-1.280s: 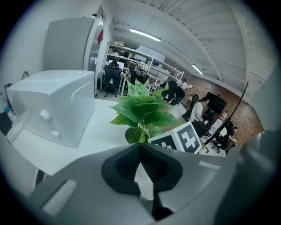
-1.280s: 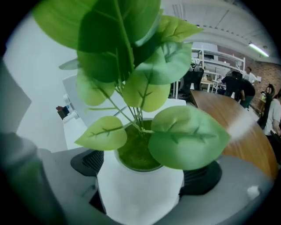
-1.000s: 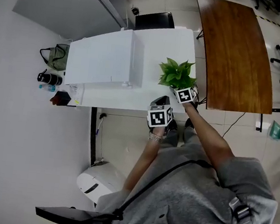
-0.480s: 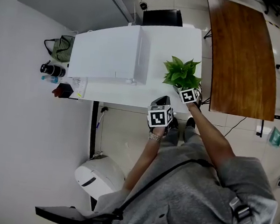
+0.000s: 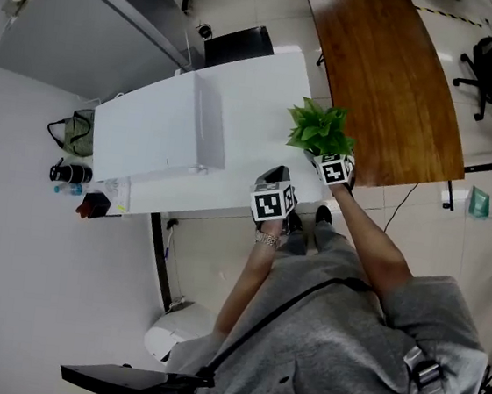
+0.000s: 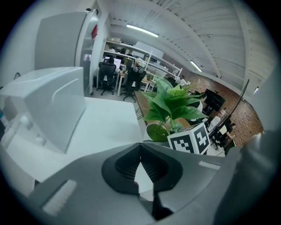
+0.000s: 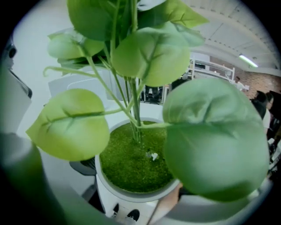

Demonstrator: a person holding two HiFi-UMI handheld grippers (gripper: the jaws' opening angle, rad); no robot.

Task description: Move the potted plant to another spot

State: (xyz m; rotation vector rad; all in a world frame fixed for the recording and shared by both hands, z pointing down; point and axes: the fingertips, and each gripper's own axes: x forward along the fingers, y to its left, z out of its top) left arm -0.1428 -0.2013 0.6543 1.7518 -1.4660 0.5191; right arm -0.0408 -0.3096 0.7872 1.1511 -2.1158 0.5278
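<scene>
There it was: the right gripper (image 5: 331, 163) had its jaws clamped on the pot of the potted plant (image 5: 321, 130), right at the white table (image 5: 257, 96) edge nearest the wooden table (image 5: 382, 84) (leaves hid much of the jaws). At the plant's 7 o'clock, the left gripper (image 6: 140, 149) hung with jaws pressed together, holding nothing.

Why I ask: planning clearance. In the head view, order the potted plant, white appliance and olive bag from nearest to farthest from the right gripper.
1. potted plant, held in the right gripper
2. white appliance, leftward on the white table
3. olive bag, far left, past the table's end
</scene>
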